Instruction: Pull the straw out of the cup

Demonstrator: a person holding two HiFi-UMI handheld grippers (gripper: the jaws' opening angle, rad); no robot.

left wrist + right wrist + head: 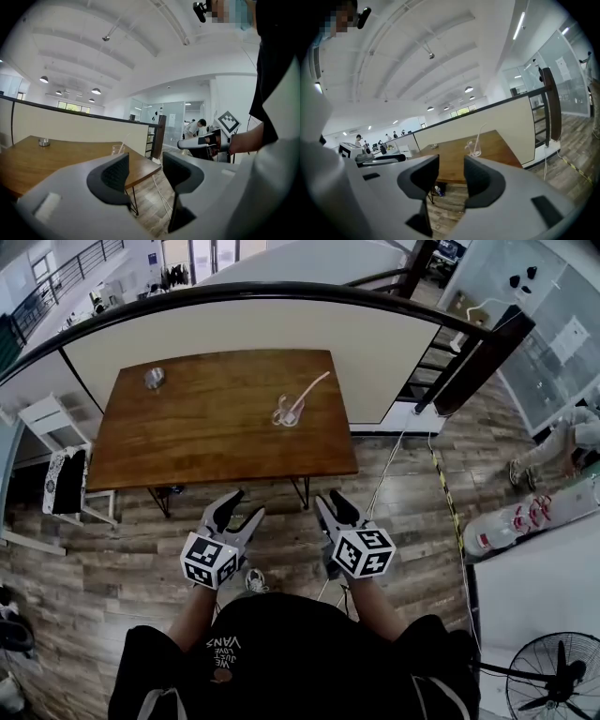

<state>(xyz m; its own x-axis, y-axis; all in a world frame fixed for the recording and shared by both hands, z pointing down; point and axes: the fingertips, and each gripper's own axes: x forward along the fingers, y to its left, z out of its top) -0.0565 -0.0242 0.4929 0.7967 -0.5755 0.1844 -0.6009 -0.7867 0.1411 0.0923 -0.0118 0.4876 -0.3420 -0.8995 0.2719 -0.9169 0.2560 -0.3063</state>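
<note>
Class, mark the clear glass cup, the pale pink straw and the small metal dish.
clear glass cup (282,414), head view, side wall.
pale pink straw (315,386), head view, upper shaft.
small metal dish (155,378), head view, top.

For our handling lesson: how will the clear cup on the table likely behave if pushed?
The cup looks small and clear, so probably light and easily slid or tipped. Its straw leans over the rim, so a sideways tug could topple it.
</note>
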